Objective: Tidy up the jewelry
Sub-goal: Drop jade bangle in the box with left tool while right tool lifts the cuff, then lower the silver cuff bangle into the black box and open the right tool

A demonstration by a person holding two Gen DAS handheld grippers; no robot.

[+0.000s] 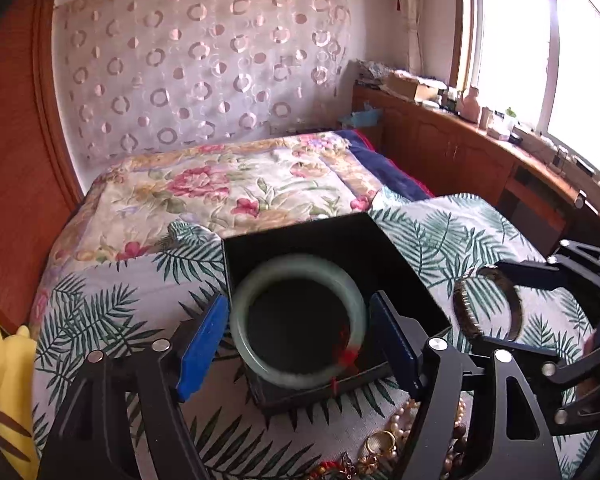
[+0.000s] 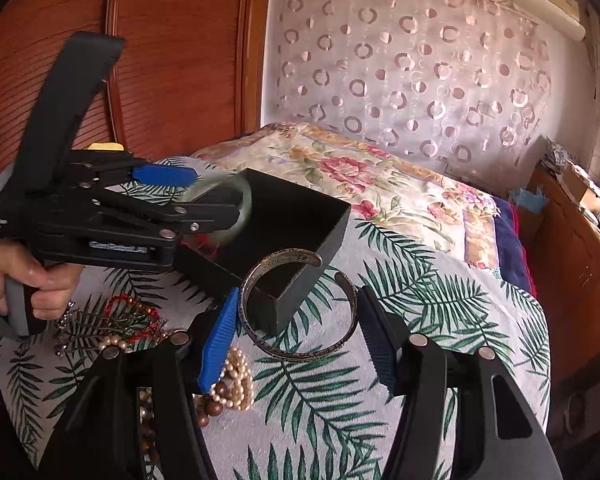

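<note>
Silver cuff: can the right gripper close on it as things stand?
Probably yes. The silver cuff sits between the right gripper's open fingers, nothing between them. The black box corner shows through its ring behind, apparently not blocking.

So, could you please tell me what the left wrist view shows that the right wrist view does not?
Only the left wrist view shows the window and the yellow cloth. Only the right wrist view shows the hand gripping the left gripper and the engraving inside the silver cuff. Both show the jade bangle over the black box, the cuff between the right gripper's open fingers, and the pearl beads.
</note>
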